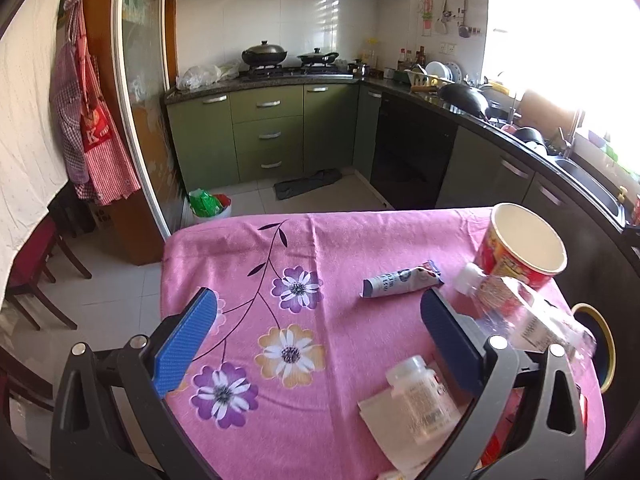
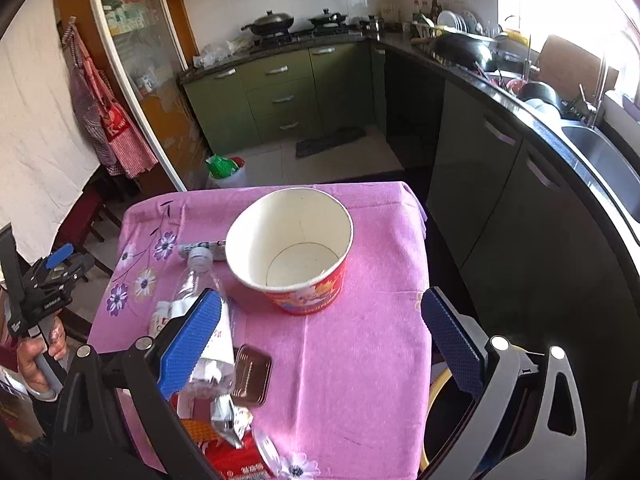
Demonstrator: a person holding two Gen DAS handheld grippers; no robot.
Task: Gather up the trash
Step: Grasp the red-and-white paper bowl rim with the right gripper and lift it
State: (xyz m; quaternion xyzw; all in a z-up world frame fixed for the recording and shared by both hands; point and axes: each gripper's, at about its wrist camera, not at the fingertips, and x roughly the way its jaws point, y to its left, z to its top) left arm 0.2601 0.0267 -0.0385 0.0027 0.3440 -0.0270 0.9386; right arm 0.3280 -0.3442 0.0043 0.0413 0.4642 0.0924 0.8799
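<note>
Lying flat, plastic bottle [image 2: 200, 312] points its cap toward the kitchen.

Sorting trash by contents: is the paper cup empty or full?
Empty: the right wrist view looks into the upright red paper cup and shows its bare white bottom.

Left gripper [image 1: 320, 320]: black frame arms, round silver screws at the pivots, blue waffle-textured pads [image 1: 182, 346]. Right gripper [image 2: 322, 334]: same build, black triangular cut-outs, silver bolts, blue ribbed pads [image 2: 188, 344]. In the right wrist view the left unit shows small white lettering on black; hand [image 2: 38, 356] on grey handle.
</note>
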